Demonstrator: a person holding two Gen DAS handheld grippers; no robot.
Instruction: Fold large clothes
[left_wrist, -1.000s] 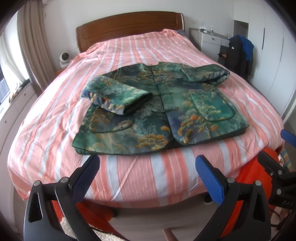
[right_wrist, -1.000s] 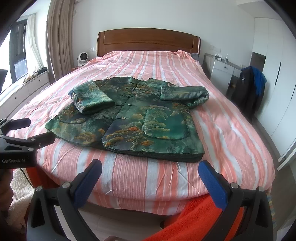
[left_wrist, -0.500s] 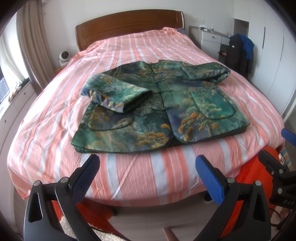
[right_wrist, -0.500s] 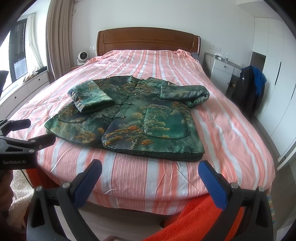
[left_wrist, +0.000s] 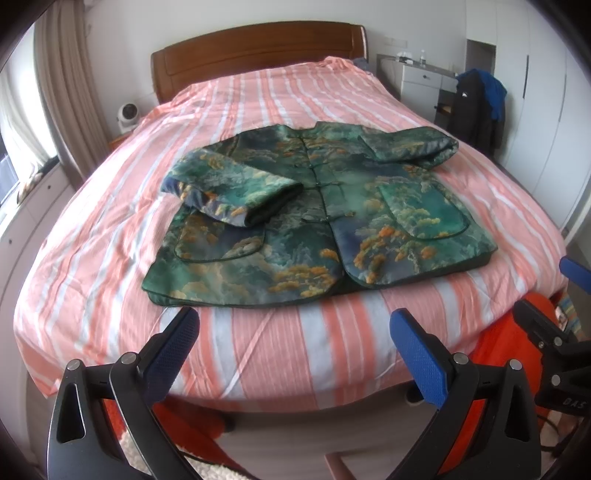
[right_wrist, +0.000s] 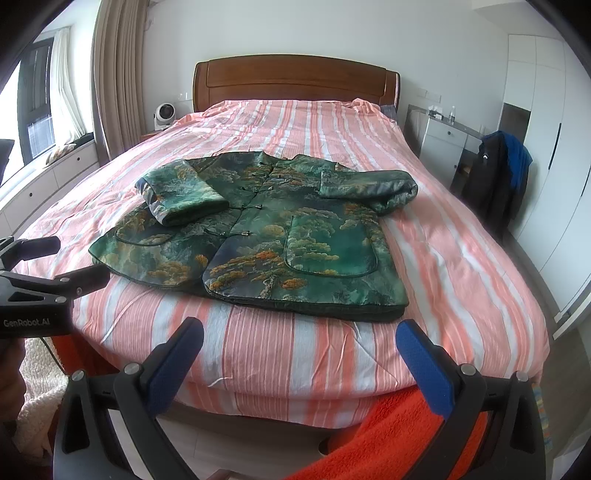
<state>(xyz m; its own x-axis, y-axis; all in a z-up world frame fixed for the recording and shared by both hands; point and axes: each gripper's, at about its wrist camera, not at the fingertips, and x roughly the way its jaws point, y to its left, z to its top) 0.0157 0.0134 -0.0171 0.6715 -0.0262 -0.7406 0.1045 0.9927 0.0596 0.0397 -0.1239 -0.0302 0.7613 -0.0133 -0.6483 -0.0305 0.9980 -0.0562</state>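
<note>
A green patterned jacket (left_wrist: 325, 218) lies flat, front up, on the pink striped bed (left_wrist: 258, 354); it also shows in the right wrist view (right_wrist: 266, 236). Both sleeves are folded in over the chest. My left gripper (left_wrist: 293, 343) is open and empty, at the foot of the bed below the jacket's hem. My right gripper (right_wrist: 299, 350) is open and empty, also at the foot edge, short of the hem. The left gripper's body shows at the left in the right wrist view (right_wrist: 40, 288); the right gripper's shows at the right edge in the left wrist view (left_wrist: 554, 354).
A wooden headboard (right_wrist: 295, 81) stands at the far end. A white dresser (right_wrist: 443, 144) and a dark jacket on a chair (right_wrist: 495, 177) stand to the right. A small fan (right_wrist: 164, 114) stands at the left. An orange cloth (right_wrist: 388, 435) lies below the bed's foot.
Both views have crept slightly forward and up toward the bed; the jacket sits a touch higher in frame. Both grippers stay open and empty.
</note>
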